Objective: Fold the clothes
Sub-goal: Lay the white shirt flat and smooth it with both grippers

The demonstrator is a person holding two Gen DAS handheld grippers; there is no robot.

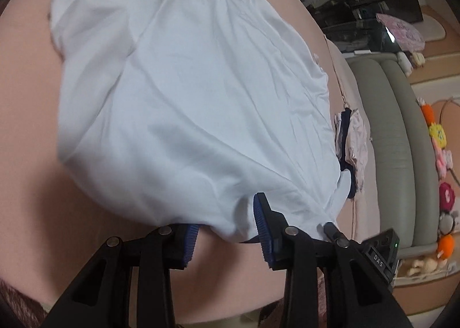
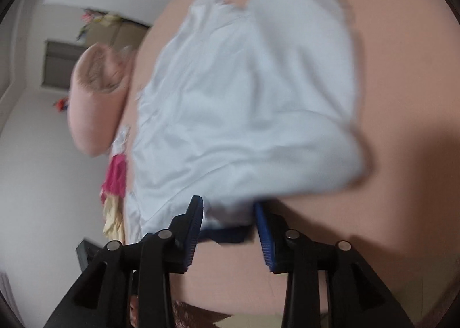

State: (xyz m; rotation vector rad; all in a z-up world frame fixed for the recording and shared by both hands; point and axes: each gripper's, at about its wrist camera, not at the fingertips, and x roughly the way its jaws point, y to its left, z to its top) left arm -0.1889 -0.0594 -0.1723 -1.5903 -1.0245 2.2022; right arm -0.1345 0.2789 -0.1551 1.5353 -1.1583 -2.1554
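Note:
A white shirt (image 1: 187, 103) with dark navy trim lies spread on a pink bed sheet (image 1: 26, 126). My left gripper (image 1: 227, 221) stands at the shirt's near edge with its jaws apart, and the hem bulges between the blue pads (image 1: 263, 227). In the right wrist view the same shirt (image 2: 244, 103) looks blurred. My right gripper (image 2: 228, 218) is also at the near hem with its jaws apart, the white cloth and navy hem band (image 2: 227, 234) lying between the pads. Neither gripper is clamped on the cloth.
A small pile of folded clothes (image 1: 352, 144) lies at the bed's right edge. A grey padded bench (image 1: 396, 132) with toys stands beside the bed. A pink pillow (image 2: 95, 103) and a magenta garment (image 2: 116, 181) lie at the bed's left side.

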